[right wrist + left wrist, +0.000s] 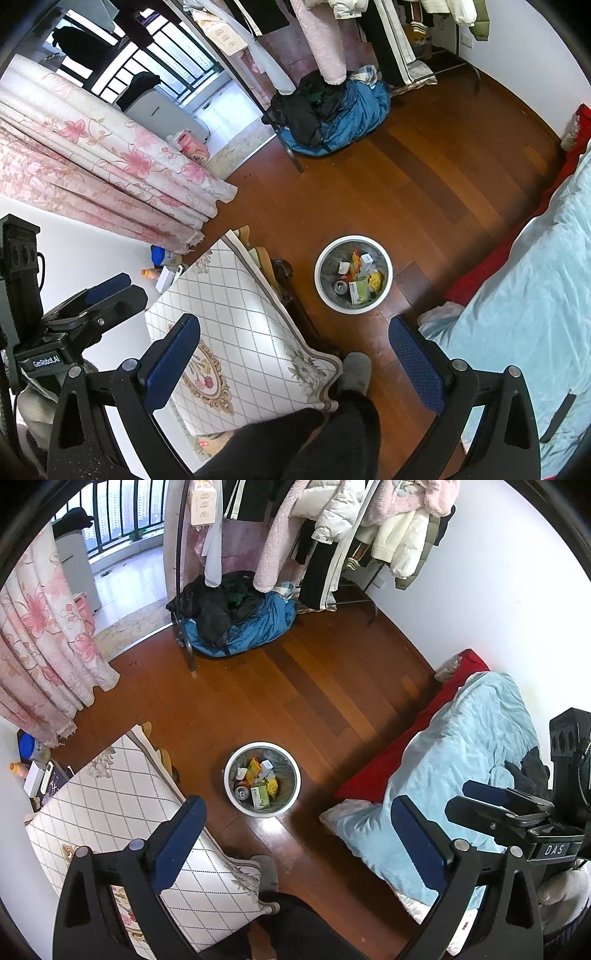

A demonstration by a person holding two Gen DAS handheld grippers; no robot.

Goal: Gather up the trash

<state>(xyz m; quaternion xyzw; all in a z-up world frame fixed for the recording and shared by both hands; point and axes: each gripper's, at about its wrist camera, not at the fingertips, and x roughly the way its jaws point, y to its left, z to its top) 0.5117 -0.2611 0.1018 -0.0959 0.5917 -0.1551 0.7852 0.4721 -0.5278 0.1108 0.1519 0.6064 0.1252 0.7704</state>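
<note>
The bin point(262, 779) on the floor point(295, 686) already holds boxes and a can. Both the left gripper point(299, 845) and the right gripper point(295, 365) hang above with jaws wide apart and empty. No loose trash shows, so collecting looks nearly done.

Warm brown wood floor point(295, 686) runs to white walls point(480, 590). A clothes rack point(332, 524) crowds the far side, a floral curtain point(40, 646) hangs by the bright balcony railing point(118, 513), and a blue-covered bed point(461, 760) sits nearby.
</note>
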